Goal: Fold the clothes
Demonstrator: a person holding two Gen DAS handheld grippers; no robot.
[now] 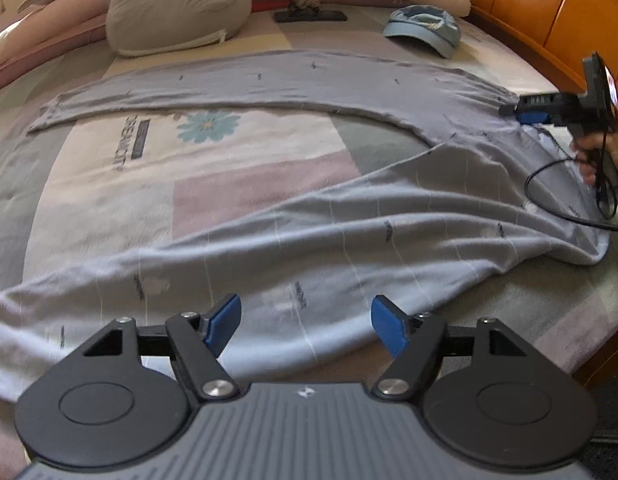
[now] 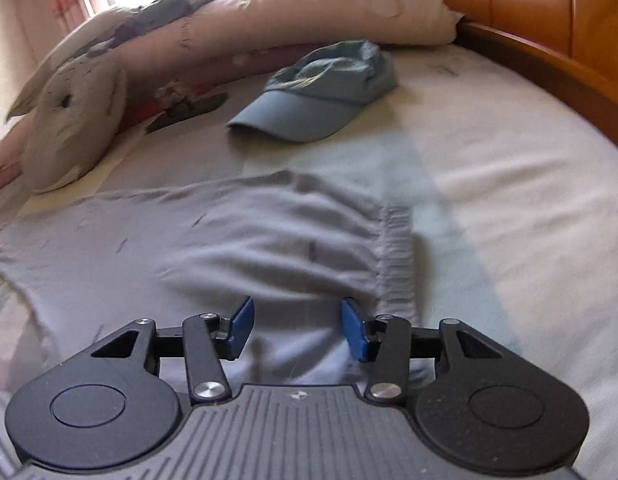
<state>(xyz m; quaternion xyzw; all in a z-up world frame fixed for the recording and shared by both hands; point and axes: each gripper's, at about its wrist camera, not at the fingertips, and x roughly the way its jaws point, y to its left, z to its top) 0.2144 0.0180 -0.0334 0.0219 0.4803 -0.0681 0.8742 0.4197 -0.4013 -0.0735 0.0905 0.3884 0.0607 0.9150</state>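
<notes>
While the grey trousers [image 1: 309, 208] lie spread on the bed [image 1: 121, 184], the folding looks barely begun: the two legs splay apart in a wide V, one stretched along the far side, the other draped toward the near edge, and they meet at the waist on the right. No leg lies over the other yet, so by my reading every fold is still to be made.

The left claw [image 1: 305, 326] stands wide over the near leg, its blue pads clear of the cloth, with nothing held. The right claw [image 2: 297, 328] hangs over the gathered elastic waistband [image 2: 395, 248], its jaws parted about halfway and empty; in the left wrist view a hand carries it at the waist end.

Beyond the trousers a blue cap [image 2: 321, 96] sits on the sheet, near the far leg but apart from it. A grey cushion [image 1: 177, 4] rests by the rolled quilt [image 2: 293, 12], and a dark flat object [image 1: 309, 15] lies between cushion and cap. The wooden bed frame [image 1: 549, 16] curves round the right. The cap could crowd a fold made that way; otherwise the middle of the bed is free.
</notes>
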